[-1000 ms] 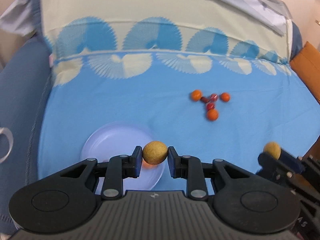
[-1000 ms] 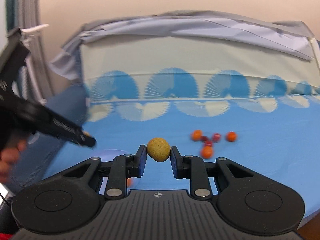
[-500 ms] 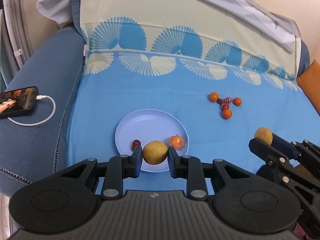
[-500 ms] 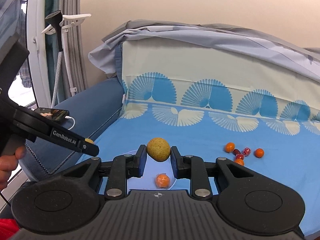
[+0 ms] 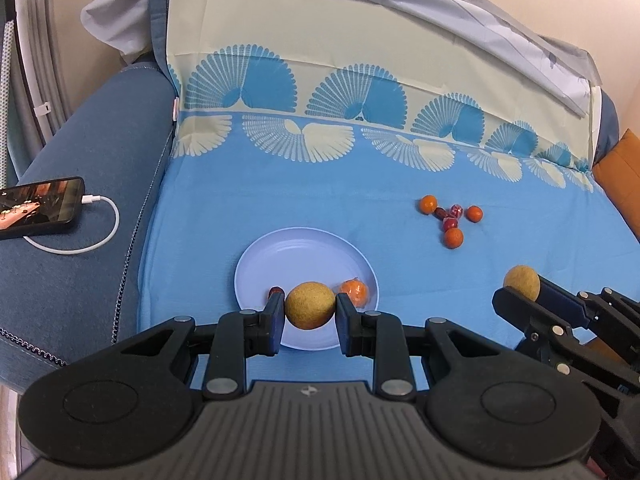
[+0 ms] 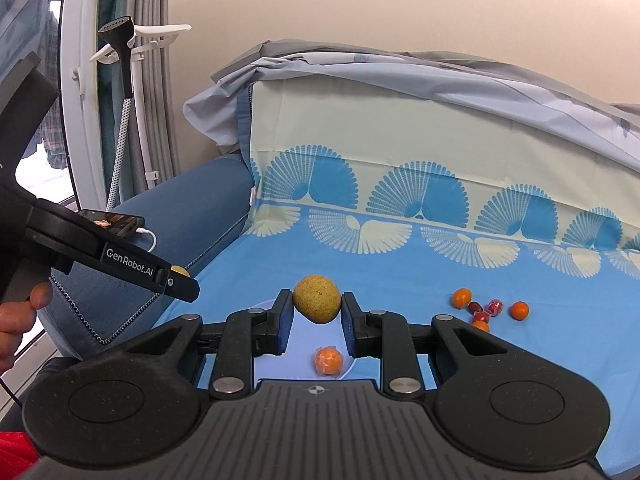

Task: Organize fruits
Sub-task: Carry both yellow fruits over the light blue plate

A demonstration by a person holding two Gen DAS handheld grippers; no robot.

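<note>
My left gripper [image 5: 310, 312] is shut on a yellow-brown round fruit [image 5: 310, 305], held above the near edge of a light blue plate [image 5: 296, 254]. The plate holds a wrapped orange fruit [image 5: 354, 291] and a small red fruit [image 5: 276, 291]. My right gripper [image 6: 316, 312] is shut on a second yellow-brown fruit [image 6: 317, 298], held above the plate's right part [image 6: 296, 364]; it also shows in the left wrist view [image 5: 521, 282]. A cluster of small orange and red fruits [image 5: 451, 220] lies on the blue sheet, right of the plate.
A phone [image 5: 38, 208] on a white cable lies on the dark blue sofa arm [image 5: 100, 184] at the left. The sheet-covered backrest [image 5: 360, 76] rises behind. An orange cushion [image 5: 620, 176] sits at the far right. A garment steamer [image 6: 120, 60] stands by the window.
Both grippers have pulled back and up from the sheet with their fruits still held. The plate, hidden or partly covered before, now shows almost whole. The fruit cluster has not moved.
</note>
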